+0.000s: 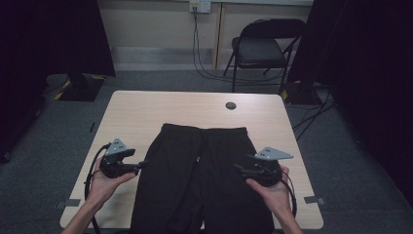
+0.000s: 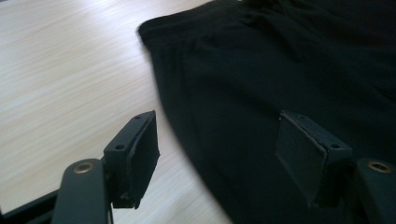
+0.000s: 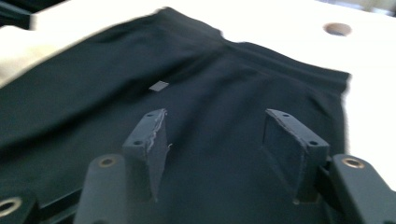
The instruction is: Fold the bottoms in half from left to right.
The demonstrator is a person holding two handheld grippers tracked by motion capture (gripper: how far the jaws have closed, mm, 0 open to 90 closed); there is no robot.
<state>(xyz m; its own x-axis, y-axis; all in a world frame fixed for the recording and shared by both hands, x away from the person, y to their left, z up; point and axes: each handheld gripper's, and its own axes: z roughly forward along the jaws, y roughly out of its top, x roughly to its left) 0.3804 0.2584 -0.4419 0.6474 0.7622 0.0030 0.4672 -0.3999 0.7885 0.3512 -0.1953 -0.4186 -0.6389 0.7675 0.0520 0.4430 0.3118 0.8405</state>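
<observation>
Lying flat on smooth pale wood table [image 1: 146, 109]: soft black trousers [image 1: 202, 180].

shorts [image 1: 199, 180] on table [image 1: 141, 109] centre | chair [image 1: 260, 48] behind table | hole [image 1: 231, 105] behind shorts

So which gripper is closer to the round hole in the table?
Right. The right gripper hovers over the black shorts' right side, nearly below the round hole. The left gripper is at the shorts' left edge, farther across.
</observation>
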